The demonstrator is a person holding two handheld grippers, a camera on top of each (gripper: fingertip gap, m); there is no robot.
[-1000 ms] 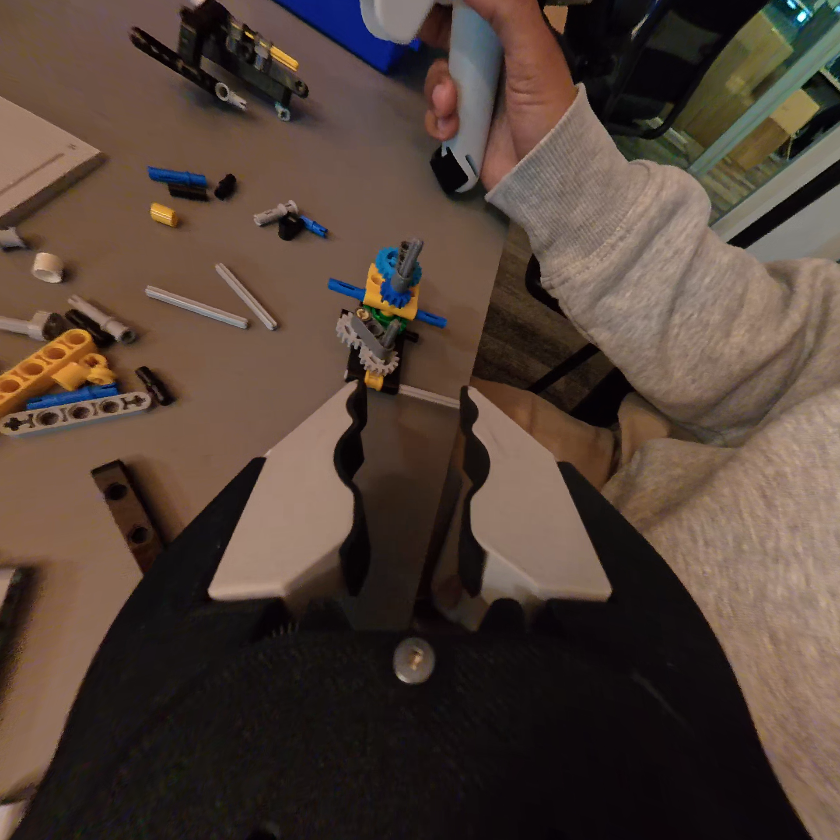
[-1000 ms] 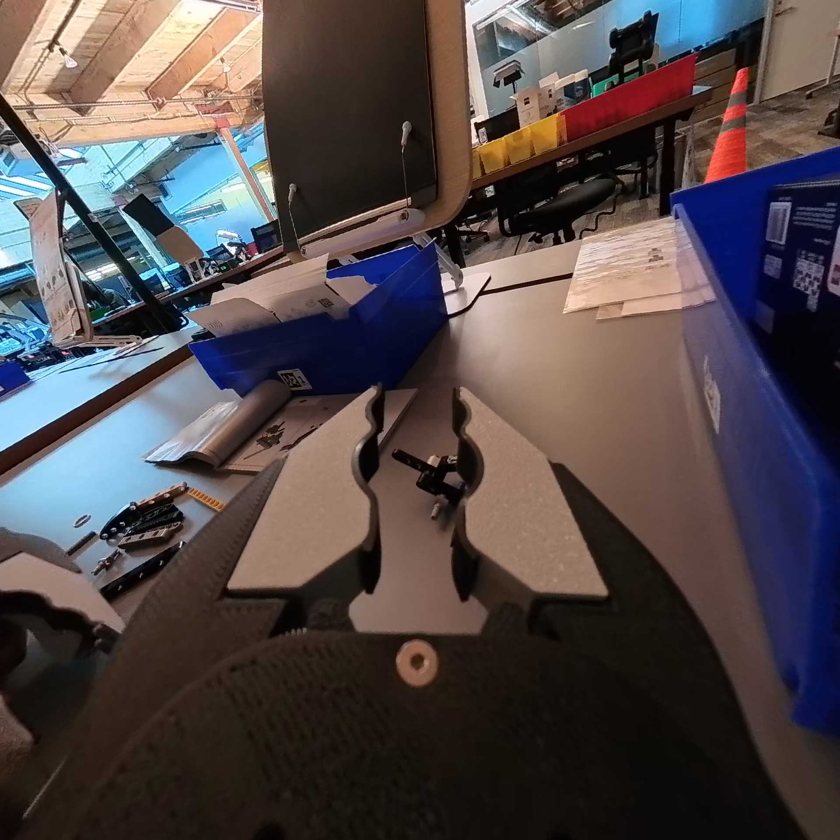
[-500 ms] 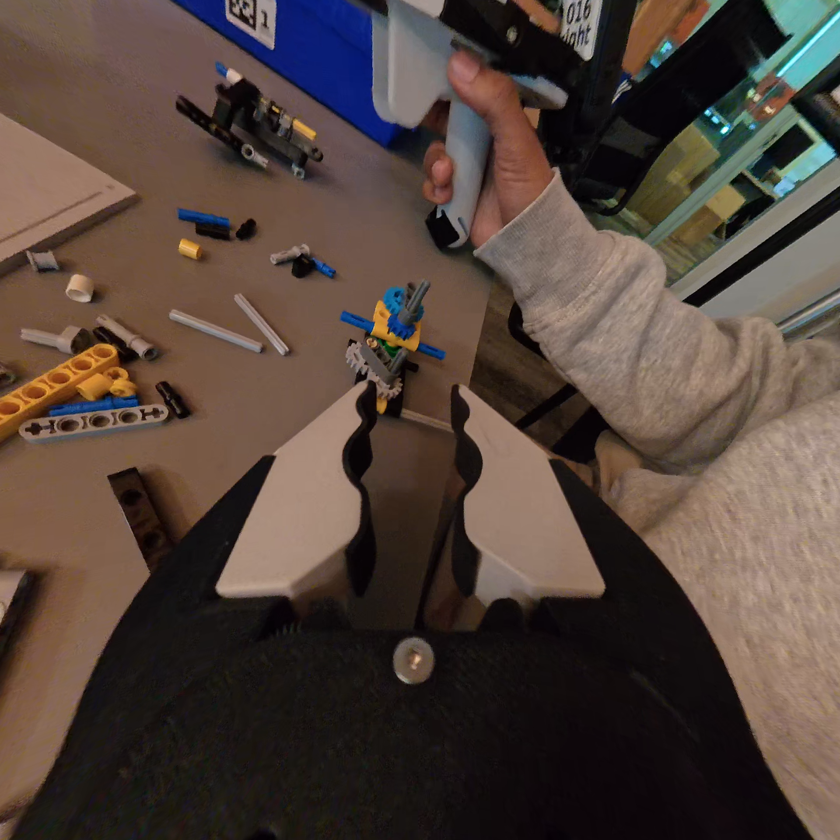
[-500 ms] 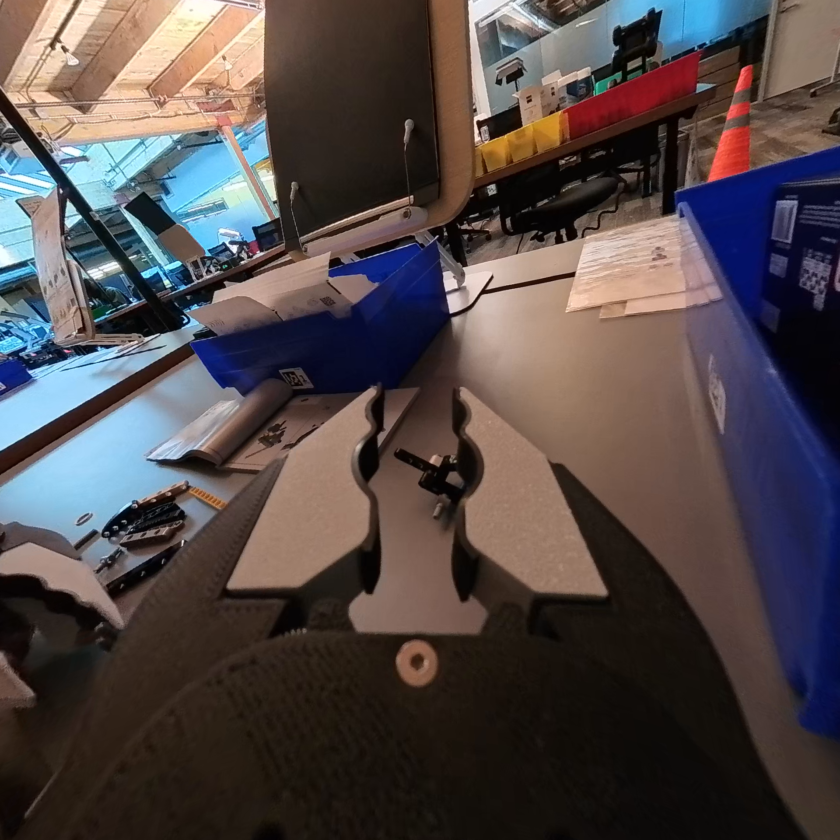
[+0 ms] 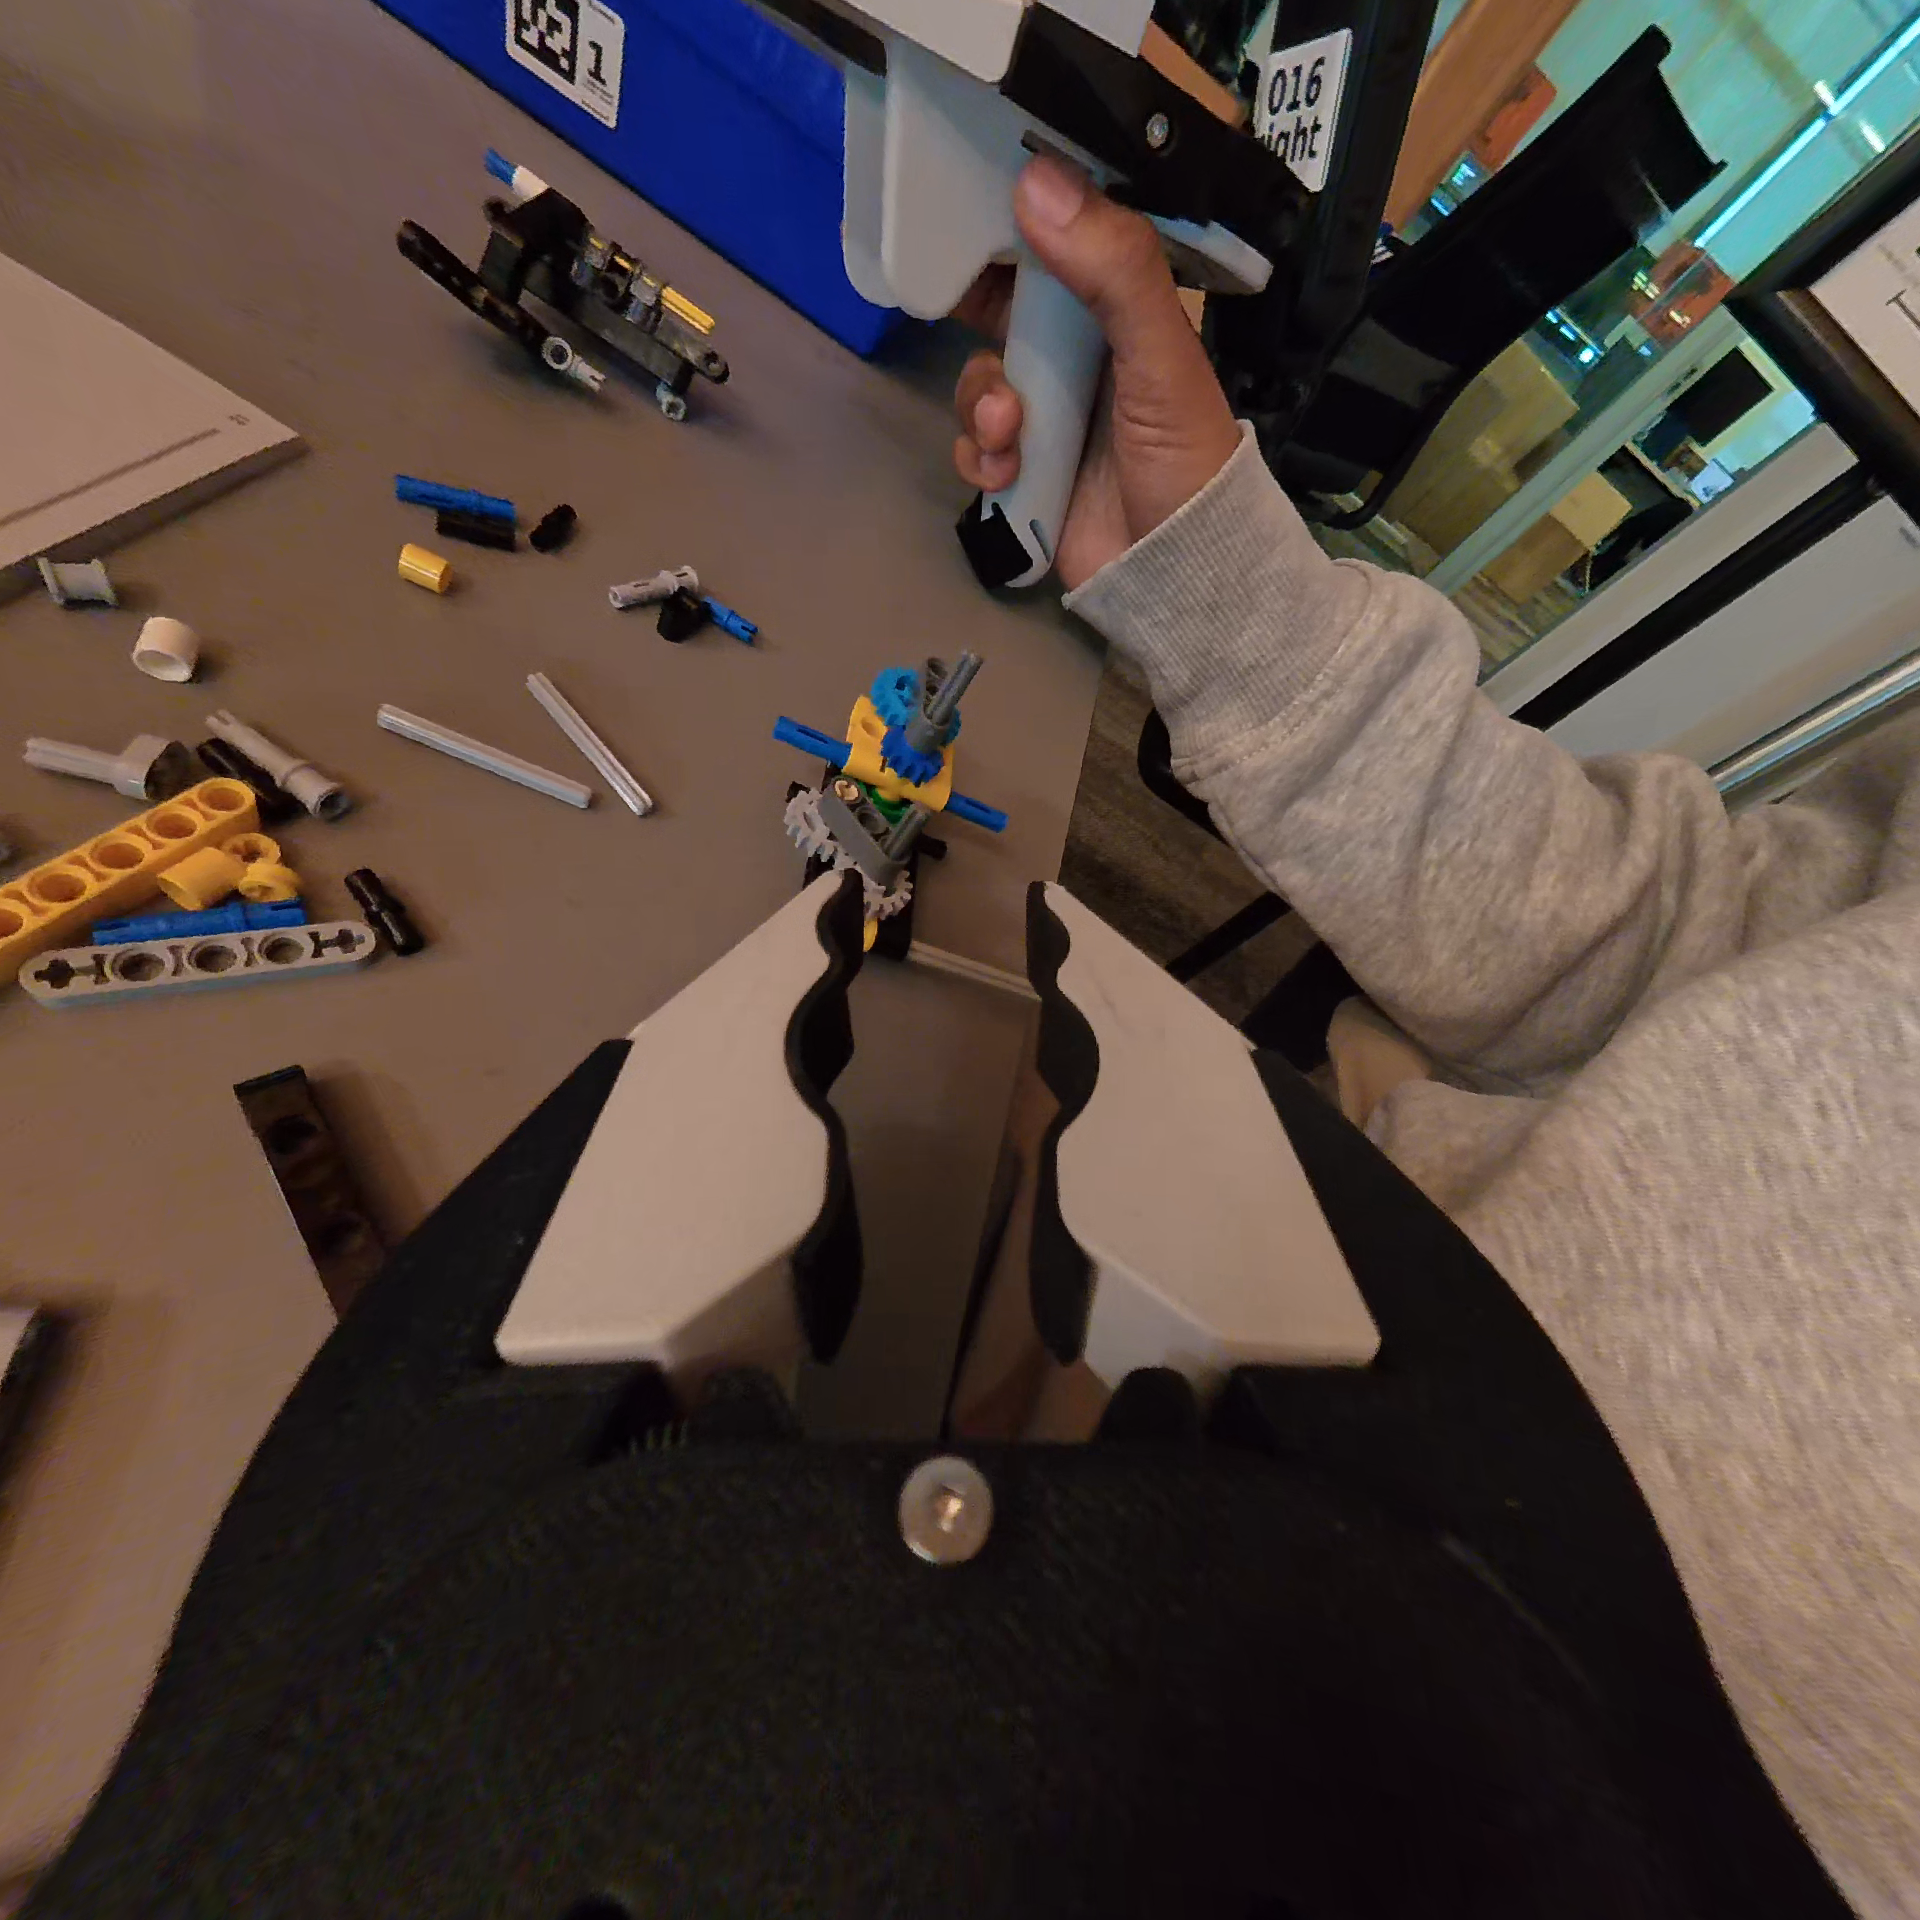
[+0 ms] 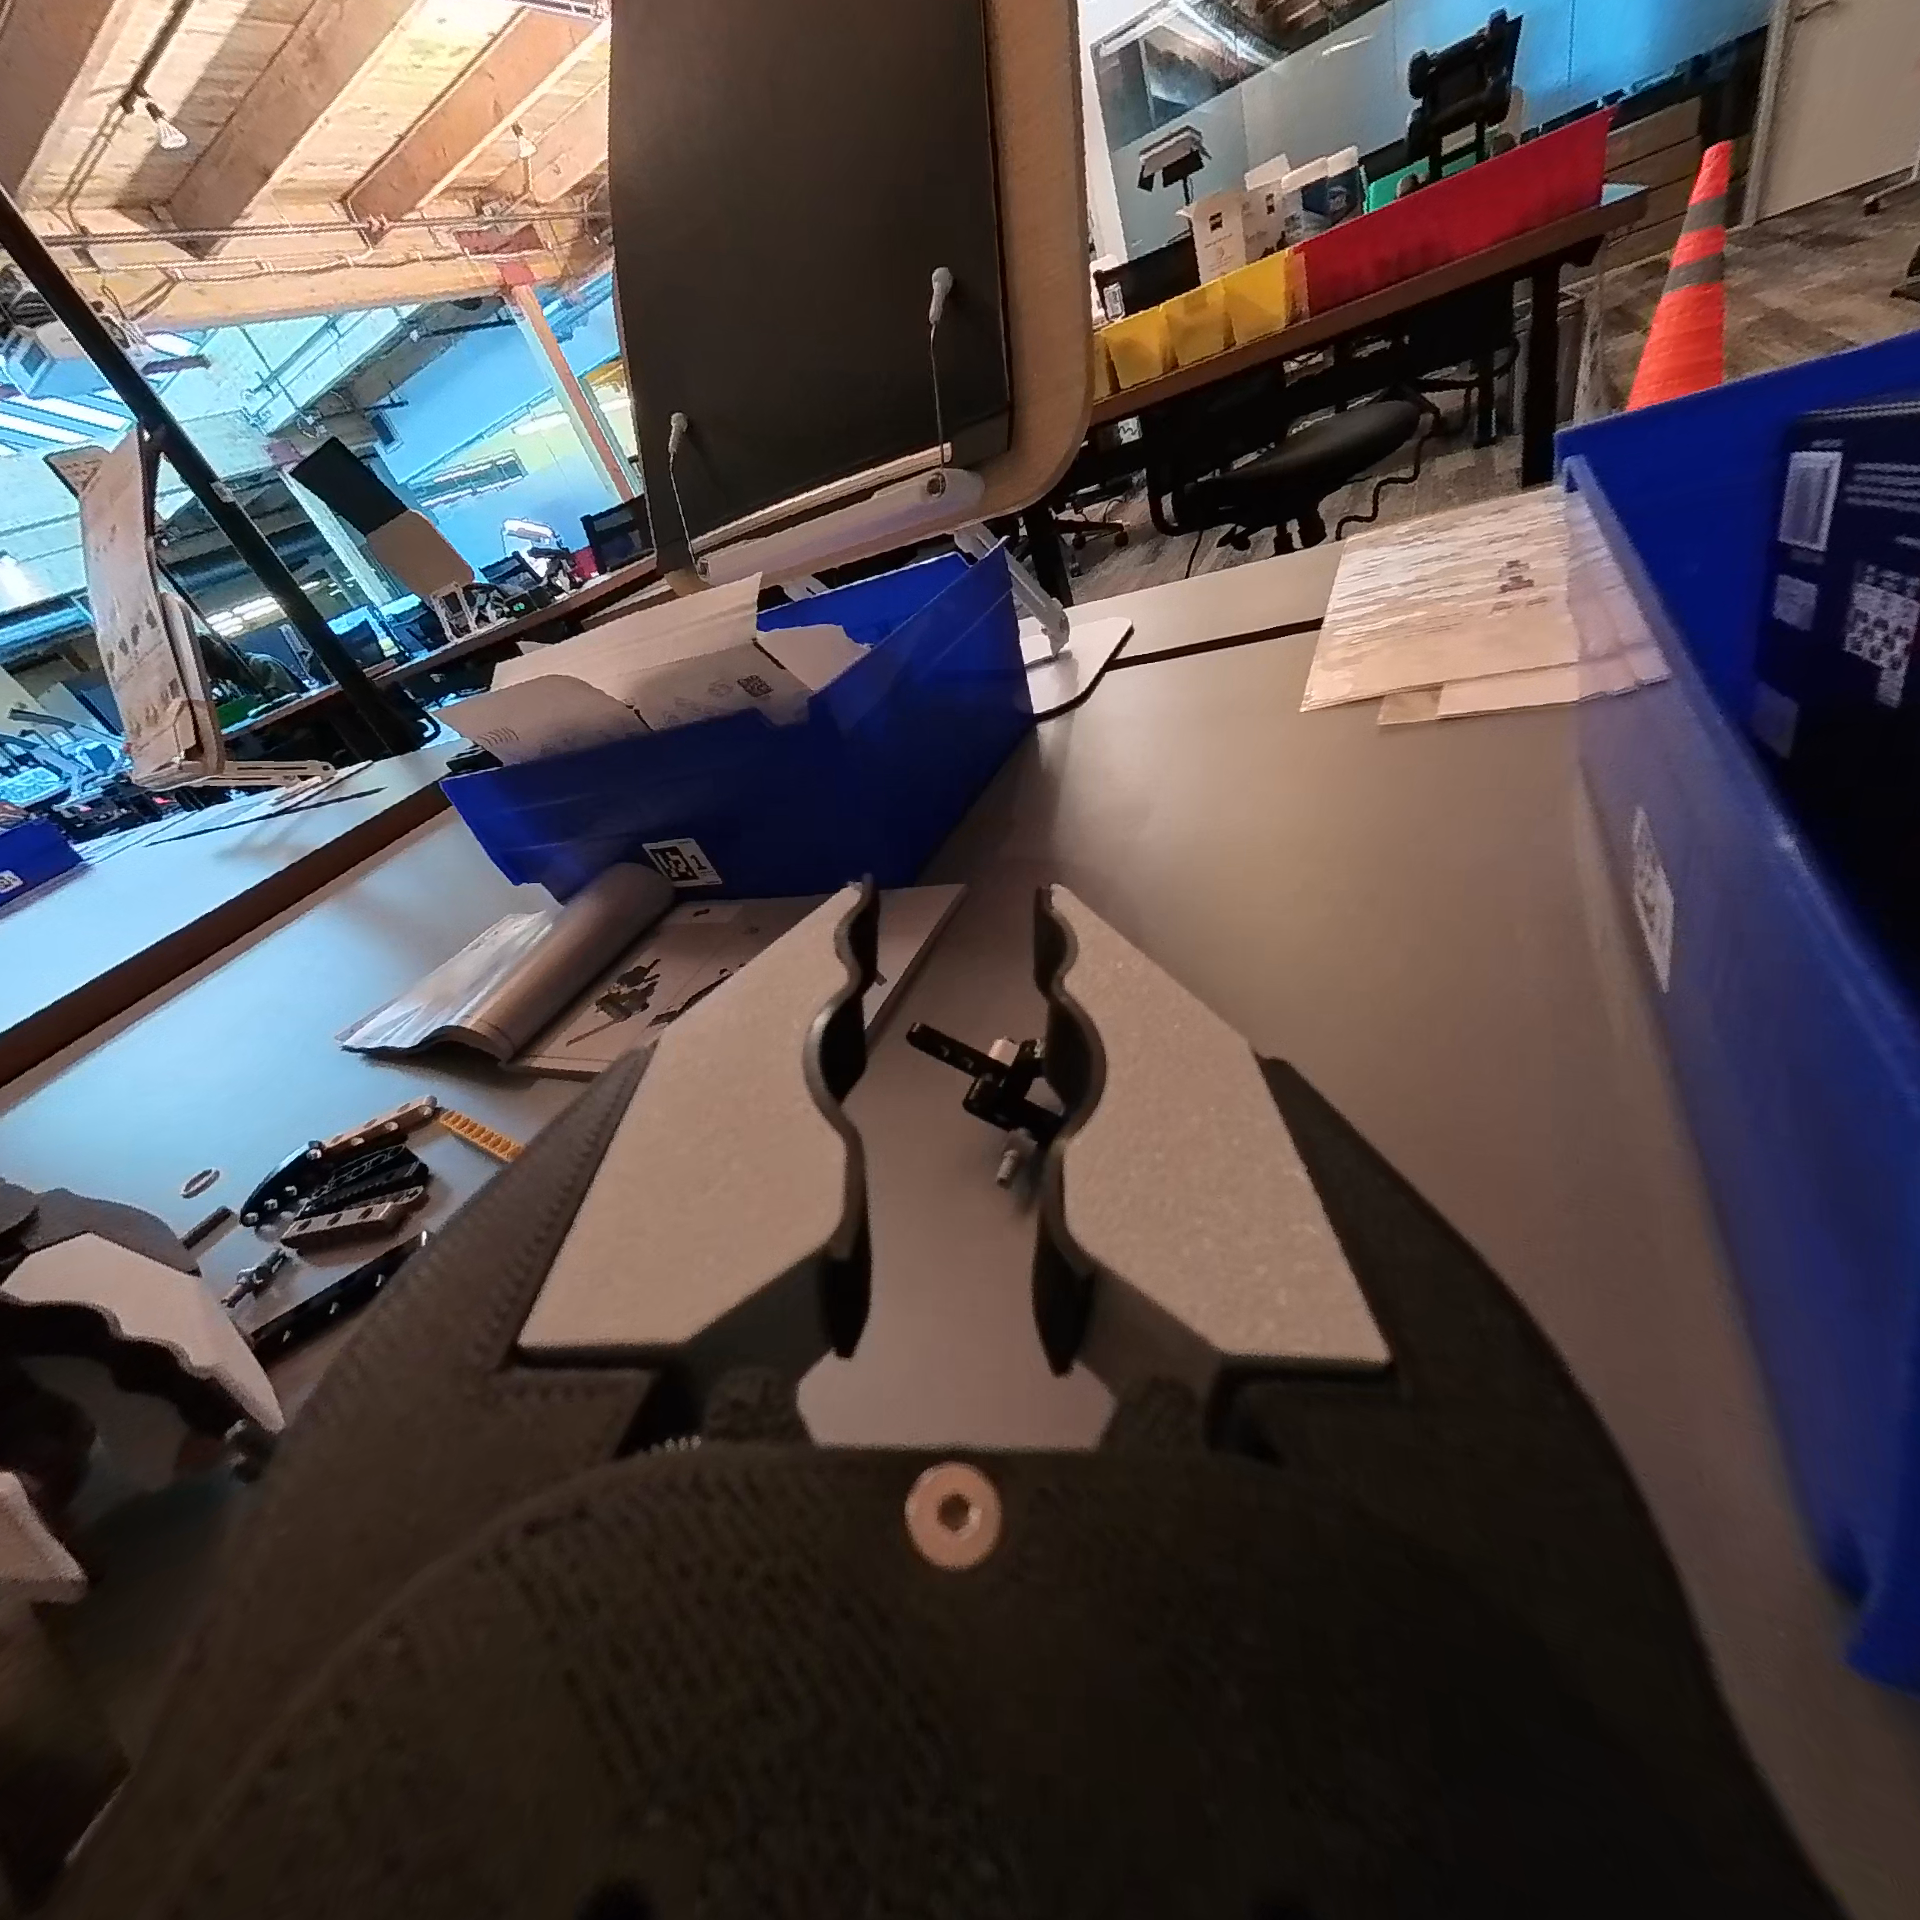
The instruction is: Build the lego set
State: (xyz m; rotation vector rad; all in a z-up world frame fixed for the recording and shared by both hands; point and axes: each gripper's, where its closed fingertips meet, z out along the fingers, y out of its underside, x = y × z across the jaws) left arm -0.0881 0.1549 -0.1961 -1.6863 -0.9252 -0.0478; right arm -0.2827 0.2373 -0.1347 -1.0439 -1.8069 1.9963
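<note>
Off to the left of the left gripper fingers lie loose parts on the table: a yellow beam, a grey beam and two thin grey rods. Its fingers stand apart and empty, and the small gear assembly stands just past the left fingertip near the table edge; whether they touch I cannot tell. To pick it up well, I would centre the gap over the black base, not the gears or the blue cross rod, then close gently so nothing pops off or tips over the edge. The right gripper is also apart and holds nothing, and the black frame piece lies low between its fingers, close to the right one. Beyond its tips are the open booklet and a blue bin
</note>
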